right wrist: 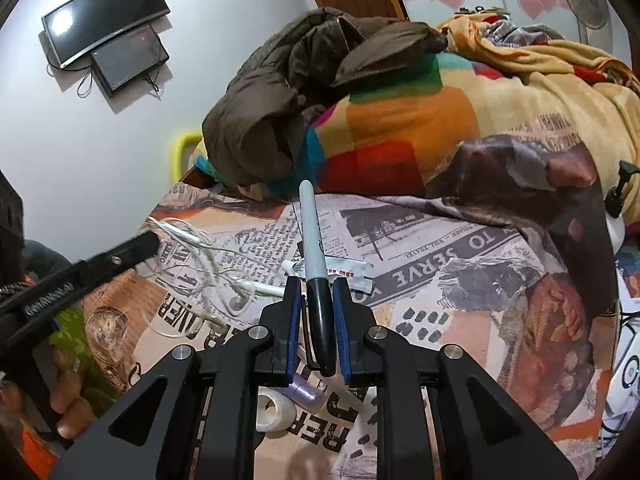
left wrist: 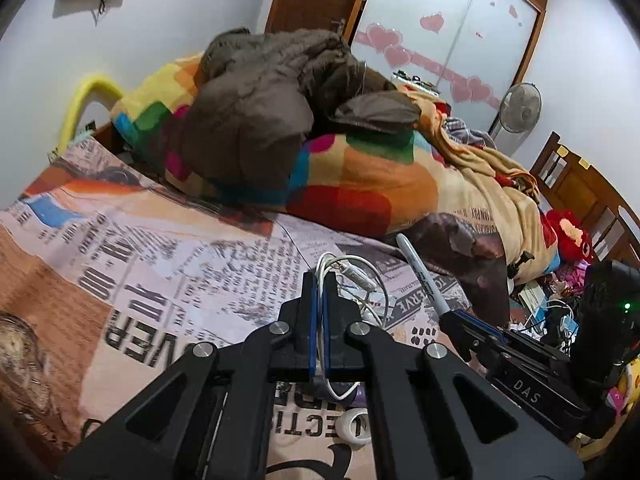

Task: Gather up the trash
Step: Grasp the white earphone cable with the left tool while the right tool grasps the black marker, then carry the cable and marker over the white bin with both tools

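left wrist view: the left gripper [left wrist: 319, 292] has its jaws nearly closed on a thin white earphone cable [left wrist: 352, 276], lifted in a tangle over the newspaper-print bed sheet [left wrist: 140, 248]; the loose loops could snag or slide out of the pinch. right wrist view: the right gripper [right wrist: 316, 296] clamps a marker pen [right wrist: 314, 256] by its black cap, so the cap may pull off, while a small wrapper [right wrist: 352, 274], tape roll [right wrist: 274, 410] and purple tube [right wrist: 306, 392] lie on the sheet beneath.
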### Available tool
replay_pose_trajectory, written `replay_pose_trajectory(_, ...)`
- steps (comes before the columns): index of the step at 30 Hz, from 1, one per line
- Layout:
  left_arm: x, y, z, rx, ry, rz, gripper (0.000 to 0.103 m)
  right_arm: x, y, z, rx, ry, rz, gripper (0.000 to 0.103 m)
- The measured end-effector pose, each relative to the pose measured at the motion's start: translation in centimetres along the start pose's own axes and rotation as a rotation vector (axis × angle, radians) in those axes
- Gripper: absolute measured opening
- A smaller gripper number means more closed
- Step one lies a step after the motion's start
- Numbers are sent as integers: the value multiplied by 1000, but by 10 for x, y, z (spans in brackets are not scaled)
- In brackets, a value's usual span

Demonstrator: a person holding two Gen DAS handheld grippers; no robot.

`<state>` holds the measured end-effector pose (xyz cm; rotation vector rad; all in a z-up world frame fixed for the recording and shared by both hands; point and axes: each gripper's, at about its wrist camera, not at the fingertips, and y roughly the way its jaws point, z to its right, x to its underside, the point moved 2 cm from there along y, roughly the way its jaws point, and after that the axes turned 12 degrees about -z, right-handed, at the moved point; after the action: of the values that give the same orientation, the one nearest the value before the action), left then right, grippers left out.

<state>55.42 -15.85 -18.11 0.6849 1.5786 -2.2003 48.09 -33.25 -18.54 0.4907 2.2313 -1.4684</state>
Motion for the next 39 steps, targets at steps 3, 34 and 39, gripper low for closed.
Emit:
replay_pose_trajectory(3, -4, -20, 1, -25, 8, 30, 1, 1, -7, -5, 2, -6, 11, 15)
replay_pose_trajectory(34, 63, -183, -66, -234, -58, 86, 1, 36, -95, -120, -50, -167, 58, 15)
replay_pose_trajectory(39, 85, -239, -84, -264, -81, 129, 1, 44, -116, -165, -70, -221, 82, 15)
